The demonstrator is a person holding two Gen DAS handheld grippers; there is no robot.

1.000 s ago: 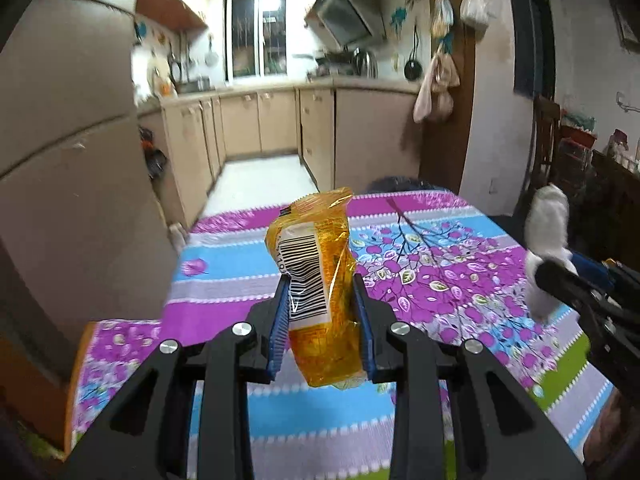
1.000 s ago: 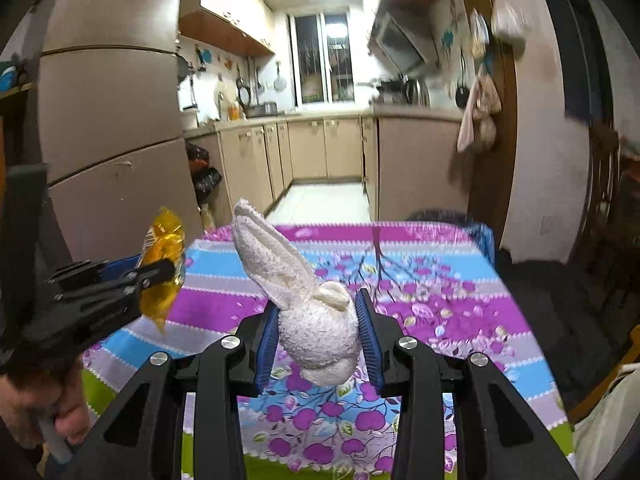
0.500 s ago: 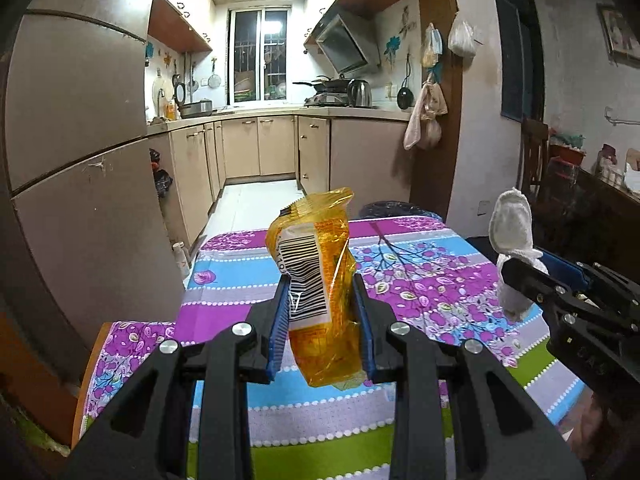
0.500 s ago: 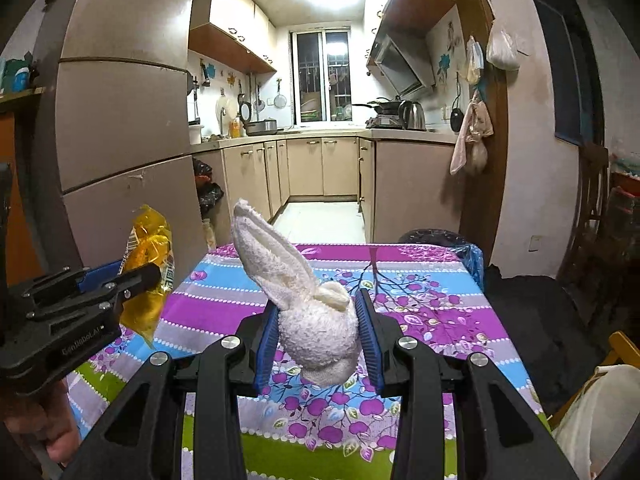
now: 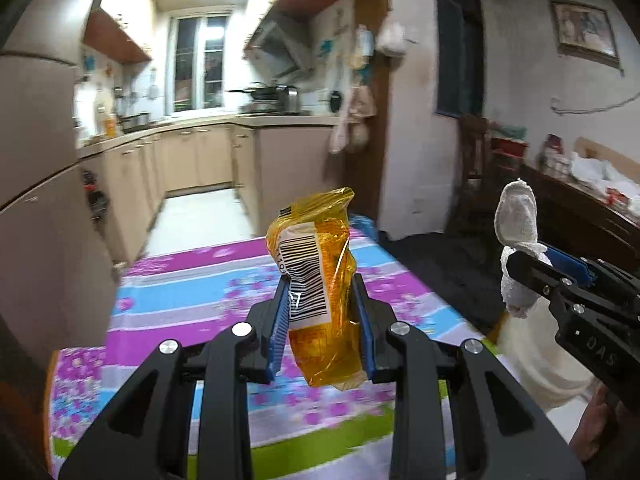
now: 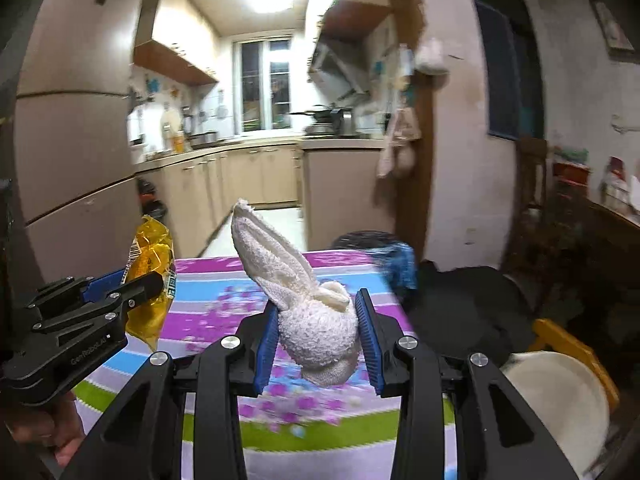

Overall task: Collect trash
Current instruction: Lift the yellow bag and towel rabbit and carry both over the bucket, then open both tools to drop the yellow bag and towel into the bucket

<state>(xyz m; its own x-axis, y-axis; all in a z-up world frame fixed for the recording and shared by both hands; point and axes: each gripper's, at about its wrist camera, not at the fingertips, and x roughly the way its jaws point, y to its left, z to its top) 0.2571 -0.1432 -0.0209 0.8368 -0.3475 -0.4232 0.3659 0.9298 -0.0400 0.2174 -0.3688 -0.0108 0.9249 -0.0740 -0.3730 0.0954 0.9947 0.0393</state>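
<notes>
Looking along the left wrist view, the left gripper [image 5: 322, 328] has its blue pads pressed on both sides of a crumpled yellow snack wrapper [image 5: 318, 300], barcode facing the camera, held in the air above the floral striped tablecloth [image 5: 192, 292]; at three o'clock the right gripper [image 5: 532, 276] shows side-on, clamped on a wadded white paper towel [image 5: 516, 220]. From the right wrist view, the right gripper [image 6: 318, 334] squeezes that towel [image 6: 308, 312] between its jaws, a long twisted end pointing toward eleven o'clock, while the left gripper [image 6: 136, 284] with the wrapper [image 6: 152, 272] sits at nine o'clock. A dark bin with a black liner [image 6: 362, 238] stands beyond the table's far edge at about one o'clock. Both pieces of trash look picked up, so the step in hand is probably the carry. Next, each piece likely needs bringing over the bin's mouth before the jaws part.
</notes>
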